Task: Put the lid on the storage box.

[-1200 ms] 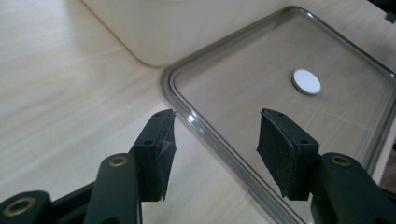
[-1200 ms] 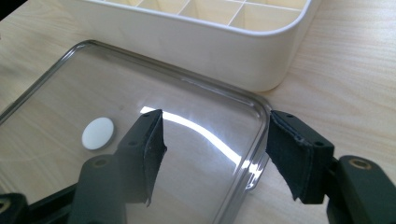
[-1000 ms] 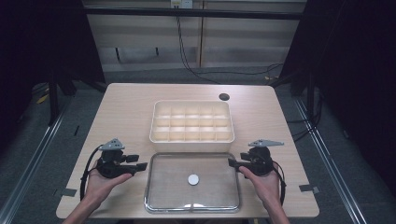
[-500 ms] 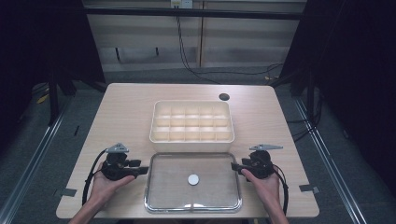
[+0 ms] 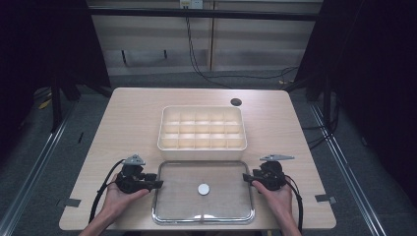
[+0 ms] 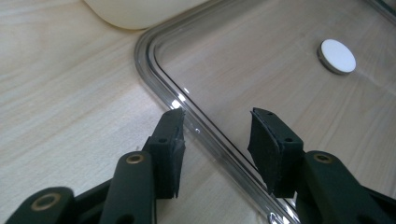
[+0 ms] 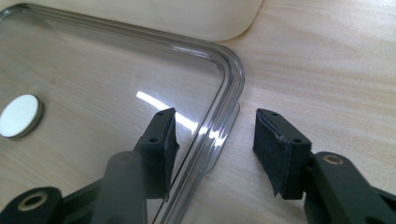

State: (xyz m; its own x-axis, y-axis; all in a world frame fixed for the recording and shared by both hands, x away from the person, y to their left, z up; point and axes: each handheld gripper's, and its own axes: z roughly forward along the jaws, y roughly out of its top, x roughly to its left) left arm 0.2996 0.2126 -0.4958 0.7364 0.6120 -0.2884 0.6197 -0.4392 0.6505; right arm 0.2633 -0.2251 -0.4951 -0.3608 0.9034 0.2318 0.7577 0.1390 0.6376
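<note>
A clear plastic lid (image 5: 172,196) lies flat on the table in front of a cream divided box (image 5: 202,127). A small white disc (image 5: 203,189) sits at the lid's middle. My left gripper (image 5: 156,181) is open, its jaws straddling the lid's left rim (image 6: 205,133). My right gripper (image 5: 247,178) is open too, with the lid's right rim (image 7: 219,135) between its jaws. The white disc (image 6: 337,56) lies beyond the left jaws and the disc (image 7: 19,115) shows at the left of the right gripper view.
The cream box (image 6: 135,11) stands just behind the lid, its empty compartments in rows. A dark round hole (image 5: 236,102) is in the tabletop at the back right. Bare wood (image 5: 128,123) lies on both sides of the box.
Both grippers have moved inward and toward the near edge, from beside the lid to straddling its left and right rims.
</note>
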